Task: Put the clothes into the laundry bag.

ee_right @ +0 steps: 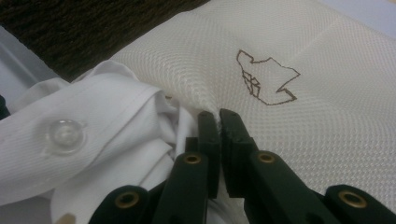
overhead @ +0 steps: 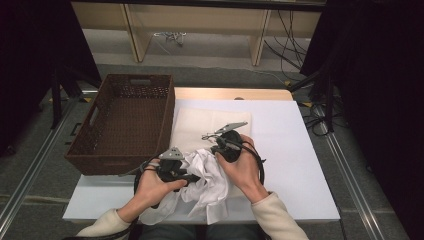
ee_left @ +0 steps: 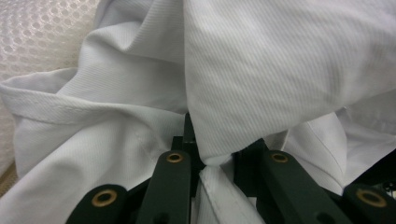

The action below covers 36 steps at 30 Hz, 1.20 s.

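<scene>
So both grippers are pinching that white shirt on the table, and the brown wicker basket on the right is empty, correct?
Nearly. The wicker basket stands on the left of the table, not the right; the high view shows this. The rest holds: it is empty, and the left gripper and right gripper pinch the white shirt.

The person is wearing cream sleeves [overhead: 272, 212] ending at the wrists; each gripper is showing black jaws with brass-ringed screws [ee_right: 192, 159]; the left gripper [overhead: 186, 176] and right gripper [overhead: 220, 148] are carrying grey three-cornered plates [overhead: 171, 153] and trailing black cables [overhead: 260, 167].
</scene>
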{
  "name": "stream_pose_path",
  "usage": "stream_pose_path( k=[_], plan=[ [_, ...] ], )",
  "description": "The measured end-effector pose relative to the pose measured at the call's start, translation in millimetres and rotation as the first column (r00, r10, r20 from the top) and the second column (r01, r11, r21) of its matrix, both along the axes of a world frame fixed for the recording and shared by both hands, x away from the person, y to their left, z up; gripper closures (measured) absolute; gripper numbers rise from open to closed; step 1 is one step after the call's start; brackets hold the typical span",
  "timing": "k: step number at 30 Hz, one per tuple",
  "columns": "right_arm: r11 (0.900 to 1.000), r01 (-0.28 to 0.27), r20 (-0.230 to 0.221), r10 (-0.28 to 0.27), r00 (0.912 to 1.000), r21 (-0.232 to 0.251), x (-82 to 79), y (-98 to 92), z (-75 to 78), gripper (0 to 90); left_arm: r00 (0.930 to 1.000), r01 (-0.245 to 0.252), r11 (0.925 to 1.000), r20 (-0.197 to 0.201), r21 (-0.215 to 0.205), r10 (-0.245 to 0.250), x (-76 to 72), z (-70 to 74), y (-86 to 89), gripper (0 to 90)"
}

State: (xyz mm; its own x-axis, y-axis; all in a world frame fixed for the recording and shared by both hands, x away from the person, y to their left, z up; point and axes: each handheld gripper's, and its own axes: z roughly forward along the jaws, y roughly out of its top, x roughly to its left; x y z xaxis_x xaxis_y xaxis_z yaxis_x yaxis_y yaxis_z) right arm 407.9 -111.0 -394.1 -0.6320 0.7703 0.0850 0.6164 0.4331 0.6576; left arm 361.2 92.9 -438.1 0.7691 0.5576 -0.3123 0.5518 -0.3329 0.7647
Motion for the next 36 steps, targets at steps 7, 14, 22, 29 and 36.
stream_pose_path(
  k=[7, 14, 22, 29, 36],
  plan=[
    [1.0, 0.002, 0.005, -0.002, 1.0, 0.0, -0.7, 0.5, 0.3, 88.8, 0.9999, 0.009, 0.9993, 0.012, 0.037, -0.01, 5.9, -2.0, -4.1, 78.5],
    [0.999, -0.045, 0.069, 0.046, 0.9966, -0.014, 2.0, -1.7, 1.1, 88.8, 0.9999, 0.005, 0.9986, 0.01, 0.053, -0.006, 11.0, -2.8, -7.8, 78.3],
    [0.999, -0.04, 0.067, 0.041, 0.9969, -0.016, 0.1, -0.4, 2.6, 88.9, 0.999, -0.029, 0.9952, 0.036, 0.094, 0.026, 18.3, -7.4, -12.7, 78.3],
    [0.999, -0.043, 0.054, 0.043, 0.9976, -0.002, 0.6, 0.3, 0.8, 88.8, 0.9972, -0.049, 0.9901, 0.063, 0.132, 0.041, 24.8, -14.4, -14.6, 78.0],
    [0.999, -0.043, 0.049, 0.043, 0.9979, -0.004, 2.4, -1.1, -1.4, 88.8, 0.996, -0.06, 0.991, 0.073, 0.12, 0.052, 22.8, -17.3, -14.7, 73.2]
  ],
)
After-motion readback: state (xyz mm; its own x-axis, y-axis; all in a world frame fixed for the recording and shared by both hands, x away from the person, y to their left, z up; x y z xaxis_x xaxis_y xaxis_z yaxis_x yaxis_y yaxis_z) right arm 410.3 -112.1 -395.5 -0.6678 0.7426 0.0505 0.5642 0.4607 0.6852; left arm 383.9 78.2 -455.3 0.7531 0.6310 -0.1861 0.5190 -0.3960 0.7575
